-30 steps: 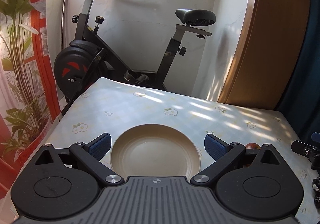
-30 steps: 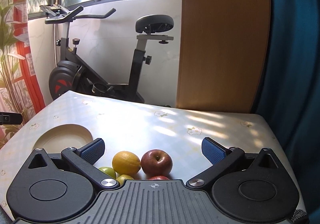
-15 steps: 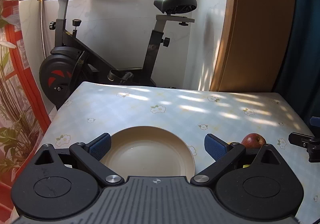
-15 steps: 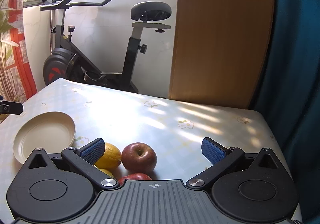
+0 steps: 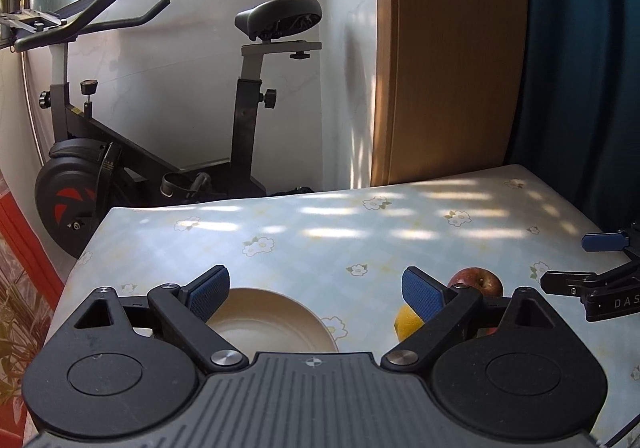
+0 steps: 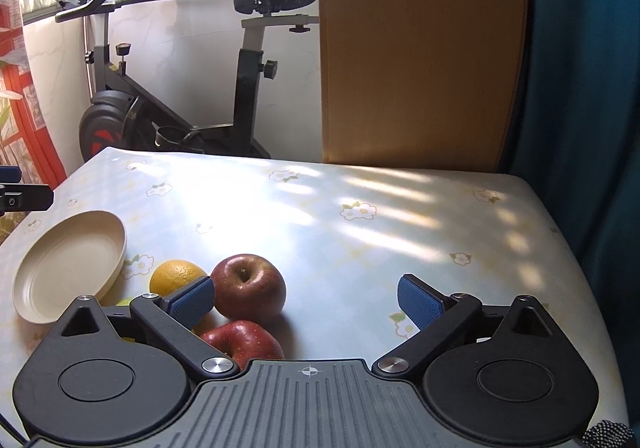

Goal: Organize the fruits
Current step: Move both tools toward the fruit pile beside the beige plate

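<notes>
A cream plate (image 6: 66, 266) lies at the left of the floral table, with nothing on it. Beside it sit an orange (image 6: 176, 275), a far red apple (image 6: 248, 288), a near red apple (image 6: 242, 342) and a sliver of green fruit (image 6: 124, 302). My right gripper (image 6: 306, 298) hovers over the fruit with its jaws closing; the far apple sits just inside the left pad, untouched. My left gripper (image 5: 316, 294) hangs over the plate (image 5: 272, 328), jaws closing on nothing. The left wrist view also shows the apple (image 5: 476, 282) and the orange (image 5: 406, 322) behind its right finger.
An exercise bike (image 6: 180, 88) stands beyond the table's far edge, next to a wooden panel (image 6: 420, 48) and a dark blue curtain (image 6: 580, 88). The sunlit far half of the tablecloth (image 6: 360, 200) is bare. The right gripper's tip (image 5: 600, 280) shows at the right edge of the left wrist view.
Both grippers have moved and their jaws have narrowed a little. The right one came down toward the fruit. The left one swung so the plate now sits lower left and the apple and orange show.
</notes>
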`<state>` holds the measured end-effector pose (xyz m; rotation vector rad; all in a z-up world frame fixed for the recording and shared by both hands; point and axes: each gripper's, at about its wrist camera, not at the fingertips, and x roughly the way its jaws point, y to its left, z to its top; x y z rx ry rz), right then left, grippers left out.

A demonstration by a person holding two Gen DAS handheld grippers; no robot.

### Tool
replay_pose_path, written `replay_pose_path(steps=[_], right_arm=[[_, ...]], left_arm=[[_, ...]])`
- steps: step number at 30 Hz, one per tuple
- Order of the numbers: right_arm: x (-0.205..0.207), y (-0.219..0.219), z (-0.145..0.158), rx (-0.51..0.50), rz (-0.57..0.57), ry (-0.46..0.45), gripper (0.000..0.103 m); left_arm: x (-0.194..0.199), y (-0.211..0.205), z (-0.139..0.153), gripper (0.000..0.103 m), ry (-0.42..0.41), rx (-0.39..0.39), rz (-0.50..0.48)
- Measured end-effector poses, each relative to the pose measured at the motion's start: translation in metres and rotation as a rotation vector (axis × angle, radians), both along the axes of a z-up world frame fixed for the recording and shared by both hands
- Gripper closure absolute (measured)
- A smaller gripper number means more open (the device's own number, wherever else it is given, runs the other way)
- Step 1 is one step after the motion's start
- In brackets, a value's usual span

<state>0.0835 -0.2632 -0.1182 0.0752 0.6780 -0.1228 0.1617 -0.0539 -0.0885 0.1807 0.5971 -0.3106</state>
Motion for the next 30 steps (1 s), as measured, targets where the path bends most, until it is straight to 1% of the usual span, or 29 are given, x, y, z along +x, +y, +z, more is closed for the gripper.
replay_pose_path(steps=[4,6,8,10,14,16,19,24,30], right_arm=[[-0.006,0.001,-0.007,0.011,0.018,0.027,0.021],[-0.009,0.001,-0.010,0.027,0.031,0.035,0.025],[-0.012,0.001,-0.012,0.044,0.030,0.039,0.026],[-0.013,0.000,-0.015,0.068,0.031,0.044,0.028],[-0.013,0.001,-0.021,0.095,0.031,0.067,0.036],[-0.013,0.001,-0.025,0.107,0.032,0.078,0.037],[-0.014,0.004,-0.028,0.113,0.035,0.088,0.037],[-0.017,0.006,-0.026,0.114,0.025,0.079,0.037],[-0.024,0.015,-0.019,0.118,0.037,0.072,0.041]], left_arm=[[0.000,-0.009,-0.006,0.008,0.032,0.012,-0.040],[0.000,-0.012,-0.011,0.009,0.048,0.019,-0.051],[-0.002,-0.013,-0.013,0.011,0.050,0.026,-0.053],[-0.002,-0.013,-0.014,0.019,0.060,0.020,-0.052],[0.004,-0.016,-0.016,0.021,0.084,0.010,-0.067],[0.003,-0.016,-0.017,0.027,0.081,0.011,-0.074],[0.004,-0.014,-0.022,0.034,0.104,0.001,-0.069],[0.003,-0.005,-0.028,0.040,0.133,-0.005,-0.065],[-0.001,0.012,-0.026,0.044,0.151,-0.009,-0.068]])
